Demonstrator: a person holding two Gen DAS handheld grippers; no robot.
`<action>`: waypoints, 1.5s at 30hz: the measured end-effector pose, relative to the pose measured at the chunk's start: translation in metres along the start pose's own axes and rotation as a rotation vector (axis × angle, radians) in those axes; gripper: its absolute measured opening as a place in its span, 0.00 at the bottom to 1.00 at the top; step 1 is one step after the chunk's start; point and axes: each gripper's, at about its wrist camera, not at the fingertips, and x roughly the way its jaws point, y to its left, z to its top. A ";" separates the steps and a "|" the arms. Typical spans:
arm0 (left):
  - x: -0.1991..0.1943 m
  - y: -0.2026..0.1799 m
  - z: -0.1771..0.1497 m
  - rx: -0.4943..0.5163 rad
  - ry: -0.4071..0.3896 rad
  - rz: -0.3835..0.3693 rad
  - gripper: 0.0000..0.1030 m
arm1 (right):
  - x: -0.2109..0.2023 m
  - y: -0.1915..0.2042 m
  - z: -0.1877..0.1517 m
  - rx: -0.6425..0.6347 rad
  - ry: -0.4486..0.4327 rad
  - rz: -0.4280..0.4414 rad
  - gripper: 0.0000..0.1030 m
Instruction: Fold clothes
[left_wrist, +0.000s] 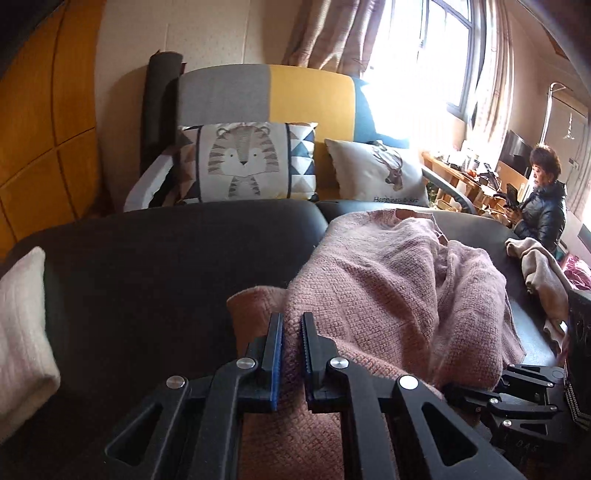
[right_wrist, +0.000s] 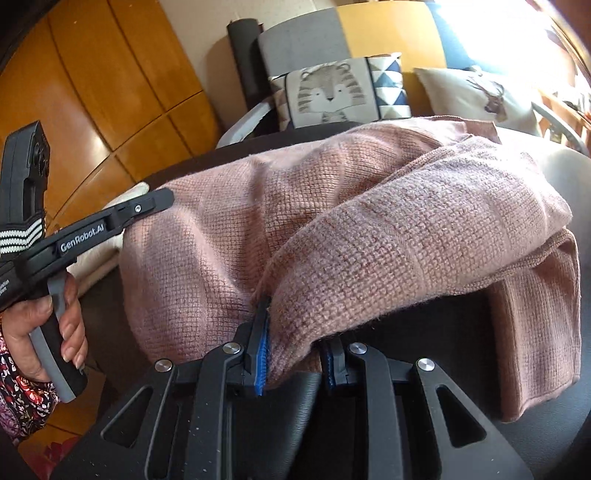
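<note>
Home living room. Patchwork sofa (left_wrist: 269, 92) in grey, yellow and blue at 12 o'clock, carrying a tiger-print cushion (left_wrist: 243, 164) and a deer-print cushion (left_wrist: 380, 173). Curtained window (left_wrist: 439, 48) at 1 o'clock, strong daylight. Wooden panelled cabinet (left_wrist: 40, 122) at 9 o'clock. Seated person in a dark padded jacket (left_wrist: 543, 206) at 3 o'clock, beside a cluttered wooden shelf (left_wrist: 454, 173). Dark padded surface (left_wrist: 166, 258) in foreground, pink knit sweater (left_wrist: 388, 280) lying on it.
</note>
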 end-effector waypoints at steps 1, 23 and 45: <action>-0.002 0.004 -0.006 -0.004 0.002 0.009 0.08 | 0.002 0.003 -0.002 -0.007 0.006 0.005 0.24; -0.034 0.013 -0.063 -0.097 0.041 0.035 0.16 | 0.014 0.000 -0.003 -0.018 0.118 -0.011 0.32; 0.023 -0.038 -0.030 0.182 0.148 -0.005 0.22 | -0.007 -0.107 0.036 0.238 0.041 -0.104 0.58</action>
